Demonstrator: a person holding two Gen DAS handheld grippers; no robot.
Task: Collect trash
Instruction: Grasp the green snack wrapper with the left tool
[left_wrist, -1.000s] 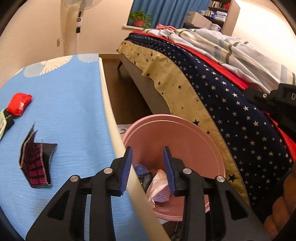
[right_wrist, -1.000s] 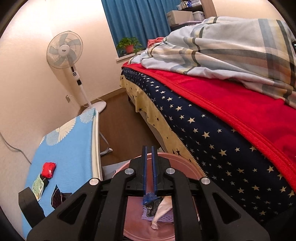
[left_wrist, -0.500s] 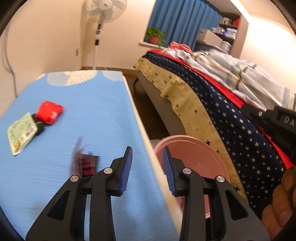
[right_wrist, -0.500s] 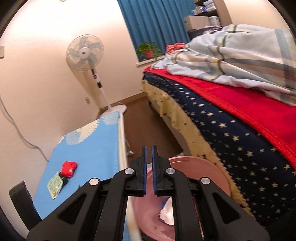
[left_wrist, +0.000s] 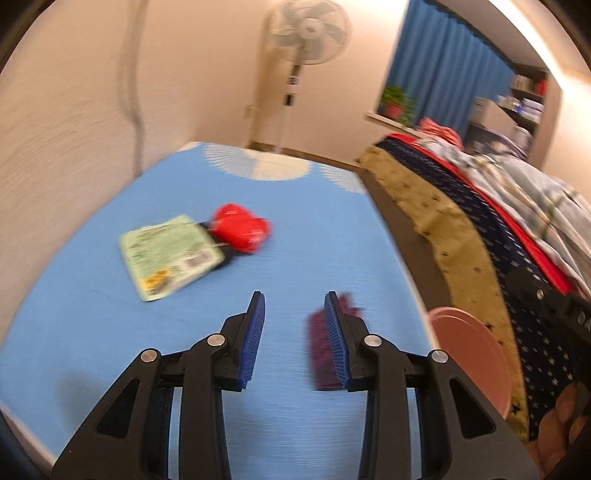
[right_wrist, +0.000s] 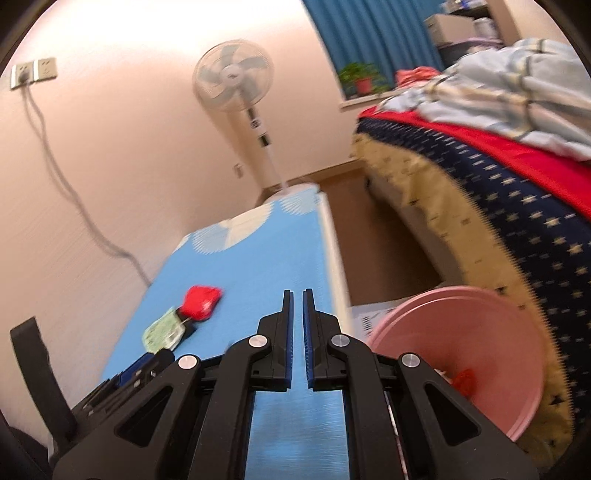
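dark wrapper (left_wrist: 320, 345) lengthwise along left tool (left_wrist: 294, 334), flat

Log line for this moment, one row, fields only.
left gripper: open, empty, over blue table | right gripper: nearly shut, empty | on table: green packet, red wrapper, dark wrapper | pink bin: beside table

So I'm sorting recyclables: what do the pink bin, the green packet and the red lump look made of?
Pink bin: likely plastic, smooth with an even matte sheen. Green packet: seems a flat printed film or paper wrapper with a barcode; blur leaves it open. Red lump: looks like crumpled glossy wrapper or plastic, judging by its creased, shiny surface.
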